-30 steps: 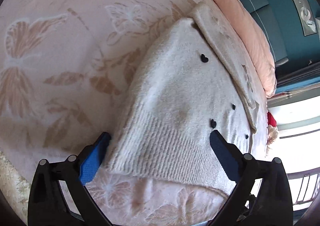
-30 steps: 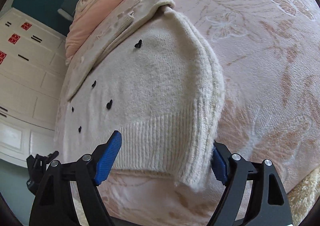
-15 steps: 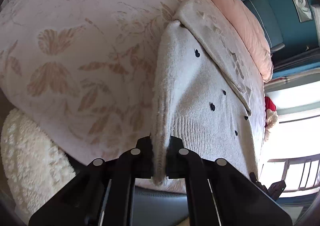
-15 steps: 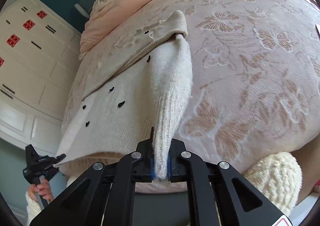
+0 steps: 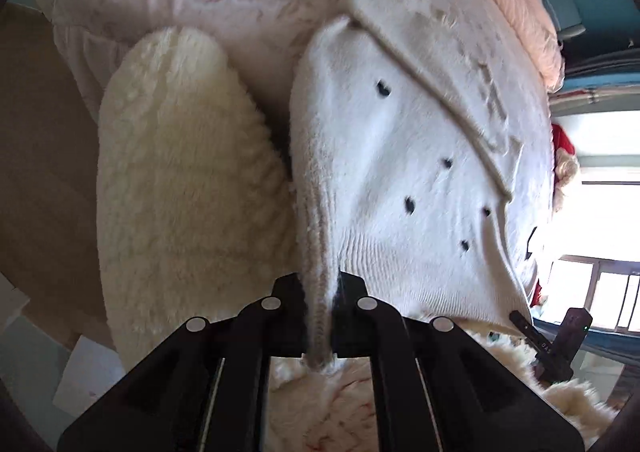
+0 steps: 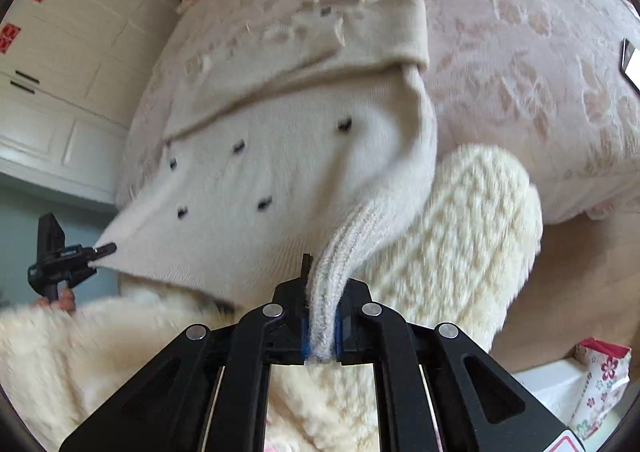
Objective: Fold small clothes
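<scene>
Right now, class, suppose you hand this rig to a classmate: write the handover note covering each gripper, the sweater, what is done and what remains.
Left gripper: shut on the ribbed hem corner of the white sweater.
Right gripper: shut on the opposite hem corner.
Sweater: hem stretched between both grippers, lifted toward the holder; the collar end lies on the pink bedspread. A fluffy cream sleeve sits just below.
Done: both bottom corners gripped and raised.
Left: probably carry the hem over to the collar, lay it flat, release, finish folding.
</scene>
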### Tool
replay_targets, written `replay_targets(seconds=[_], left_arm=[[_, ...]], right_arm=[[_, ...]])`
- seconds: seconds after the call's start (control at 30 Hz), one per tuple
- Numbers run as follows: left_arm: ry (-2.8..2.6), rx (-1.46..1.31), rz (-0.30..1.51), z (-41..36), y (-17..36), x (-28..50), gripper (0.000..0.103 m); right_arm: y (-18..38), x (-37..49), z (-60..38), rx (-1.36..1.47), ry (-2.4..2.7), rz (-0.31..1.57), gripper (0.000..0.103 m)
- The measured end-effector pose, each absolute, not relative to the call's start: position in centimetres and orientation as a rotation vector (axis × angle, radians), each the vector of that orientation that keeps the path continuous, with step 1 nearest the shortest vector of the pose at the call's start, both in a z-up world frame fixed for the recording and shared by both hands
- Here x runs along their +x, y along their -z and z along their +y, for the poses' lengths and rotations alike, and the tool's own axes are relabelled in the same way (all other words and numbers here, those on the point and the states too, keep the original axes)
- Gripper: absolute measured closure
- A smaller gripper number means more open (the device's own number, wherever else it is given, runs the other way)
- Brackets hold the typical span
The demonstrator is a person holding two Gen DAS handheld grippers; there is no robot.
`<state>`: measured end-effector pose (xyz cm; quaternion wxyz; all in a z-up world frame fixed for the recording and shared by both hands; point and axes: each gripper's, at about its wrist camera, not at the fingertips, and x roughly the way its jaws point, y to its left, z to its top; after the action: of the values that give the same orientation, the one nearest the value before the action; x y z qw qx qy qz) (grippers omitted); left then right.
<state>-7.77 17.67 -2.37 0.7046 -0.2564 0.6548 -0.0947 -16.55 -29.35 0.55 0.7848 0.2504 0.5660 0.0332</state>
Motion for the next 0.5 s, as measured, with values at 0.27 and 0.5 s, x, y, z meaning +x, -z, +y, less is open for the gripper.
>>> replay_targets(seconds=[0.27,0.5], left_arm=[[0.257,-0.439,1.116,11.0,0.9,11.8,0.096],[0.126,-0.403,1.182,8.7,8.2,17.9,0.071]], right_arm=[[4.3,-0.5,-36.7,0.742,0.065,0.927,0.092],[6.6,1.9,-35.5,0.703,0.203,0.898,0.062]])
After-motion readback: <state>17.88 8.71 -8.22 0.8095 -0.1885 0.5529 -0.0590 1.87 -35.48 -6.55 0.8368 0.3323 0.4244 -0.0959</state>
